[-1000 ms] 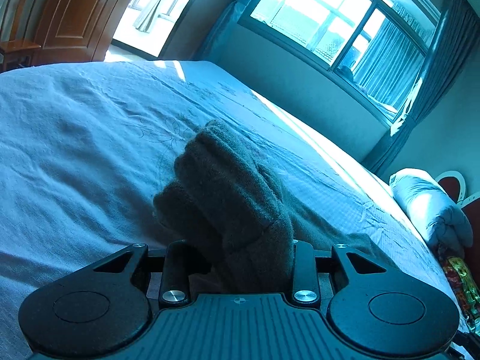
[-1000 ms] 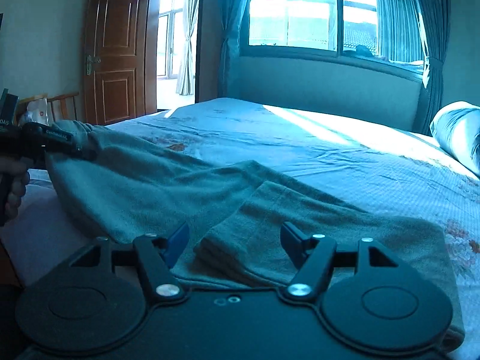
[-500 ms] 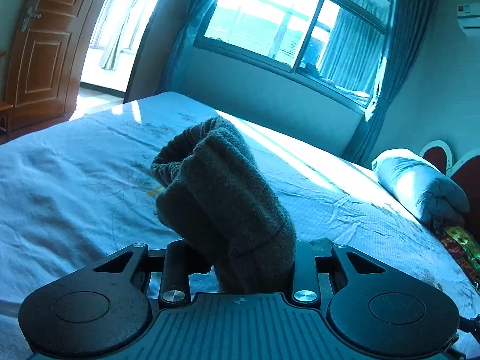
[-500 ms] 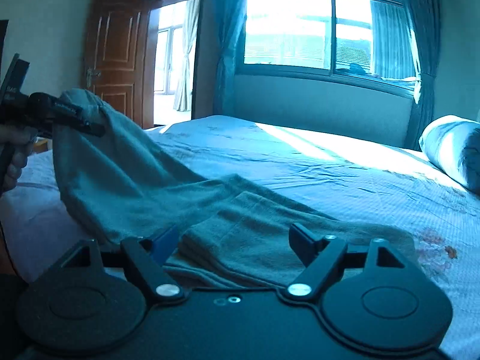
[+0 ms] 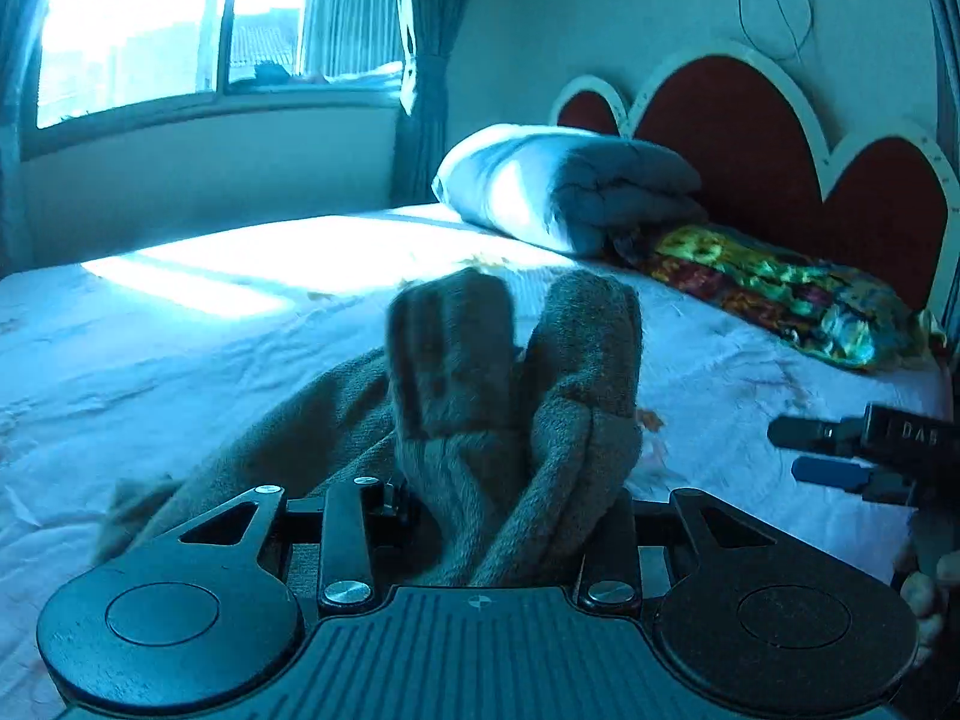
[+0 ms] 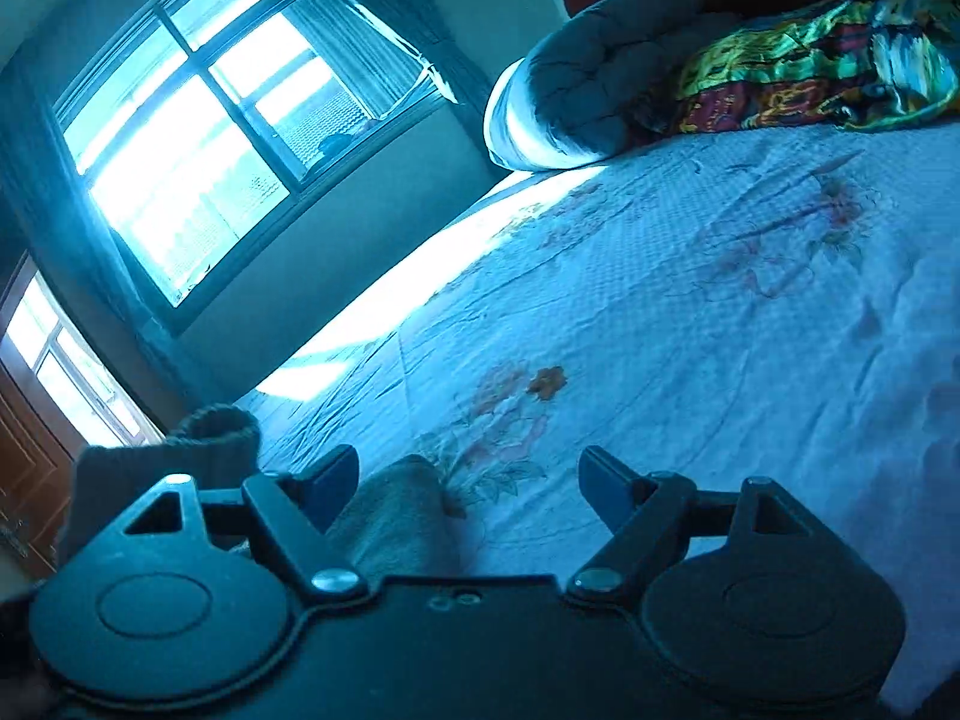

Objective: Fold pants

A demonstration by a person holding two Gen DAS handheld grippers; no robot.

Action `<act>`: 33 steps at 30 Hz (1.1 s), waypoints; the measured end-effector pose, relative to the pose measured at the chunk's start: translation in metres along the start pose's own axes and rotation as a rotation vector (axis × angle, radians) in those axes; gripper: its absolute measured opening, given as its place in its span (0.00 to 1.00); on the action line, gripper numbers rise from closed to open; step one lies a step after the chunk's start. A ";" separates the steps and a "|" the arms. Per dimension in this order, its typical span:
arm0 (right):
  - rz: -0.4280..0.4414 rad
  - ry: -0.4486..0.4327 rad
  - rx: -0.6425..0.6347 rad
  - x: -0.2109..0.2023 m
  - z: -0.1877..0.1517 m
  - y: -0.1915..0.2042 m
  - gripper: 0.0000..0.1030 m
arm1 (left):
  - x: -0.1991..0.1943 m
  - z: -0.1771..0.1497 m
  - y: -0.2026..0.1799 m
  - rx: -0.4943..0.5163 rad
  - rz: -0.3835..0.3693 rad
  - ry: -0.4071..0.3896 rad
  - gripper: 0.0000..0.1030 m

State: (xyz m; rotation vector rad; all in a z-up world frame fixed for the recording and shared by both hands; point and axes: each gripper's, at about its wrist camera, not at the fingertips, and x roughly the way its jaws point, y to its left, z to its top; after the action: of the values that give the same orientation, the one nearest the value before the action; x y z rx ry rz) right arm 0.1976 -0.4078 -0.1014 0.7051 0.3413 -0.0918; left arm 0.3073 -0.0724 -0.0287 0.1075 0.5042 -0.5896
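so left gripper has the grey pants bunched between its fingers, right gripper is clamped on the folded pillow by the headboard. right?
Half right. The left gripper does have the pants bunched between its fingers, jaws opening. The right gripper is not on the pillow: the right wrist view shows its jaws spread wide with nothing gripped, the pillow far off.

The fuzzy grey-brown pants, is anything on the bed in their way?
Nothing visible. The fuzzy grey-brown pants sit bunched between the left hand-held gripper's opening jaws, and the white flowered bedsheet ahead is bare. The folded quilt and colourful pillow lie far off by the headboard.
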 end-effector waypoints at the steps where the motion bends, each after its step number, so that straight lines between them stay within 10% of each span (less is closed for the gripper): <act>1: -0.004 0.003 0.050 -0.001 0.003 -0.011 0.72 | 0.019 -0.011 -0.013 0.002 0.007 0.068 0.55; 10: 0.108 0.063 0.115 0.002 -0.005 -0.007 0.72 | -0.040 -0.044 -0.006 -0.012 0.081 0.001 1.00; 21: 0.254 0.260 0.206 0.020 -0.026 0.025 0.74 | -0.142 -0.094 0.074 -0.209 0.198 -0.053 1.00; 33: 0.223 0.379 0.222 0.057 -0.048 0.055 0.71 | -0.123 -0.138 0.072 -0.184 0.235 0.075 1.00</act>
State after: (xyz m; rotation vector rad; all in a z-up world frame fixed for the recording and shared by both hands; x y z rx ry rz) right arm 0.2490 -0.3329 -0.1207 0.9782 0.6181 0.2220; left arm 0.2006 0.0824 -0.0929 0.0135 0.6070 -0.3085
